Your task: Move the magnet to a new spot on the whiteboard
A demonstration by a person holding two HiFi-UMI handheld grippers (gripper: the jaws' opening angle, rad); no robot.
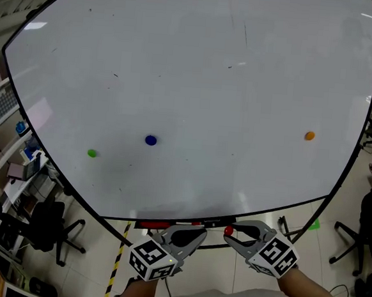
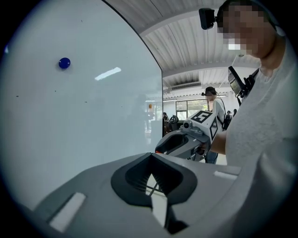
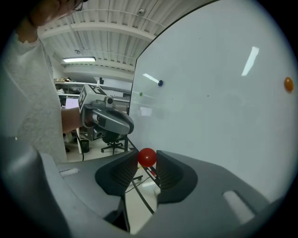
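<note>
Though off the whiteboard point(image 1: 197, 81), red magnet point(image 3: 147, 157) between fingers point(image 3: 122, 173) of right gripper point(image 1: 230, 233).

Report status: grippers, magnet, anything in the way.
Left gripper shut, empty. Right gripper shut on red magnet, off the whiteboard, by its lower edge. On it: blue magnet, green magnet, orange magnet, spread apart.

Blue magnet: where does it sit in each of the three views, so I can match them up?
Head view: blue magnet, low and left of centre on the whiteboard.
Left gripper view: upper left, on the board.
Right gripper view: small dot above centre, near the board's far edge.
Shared landmark: the whiteboard.
</note>
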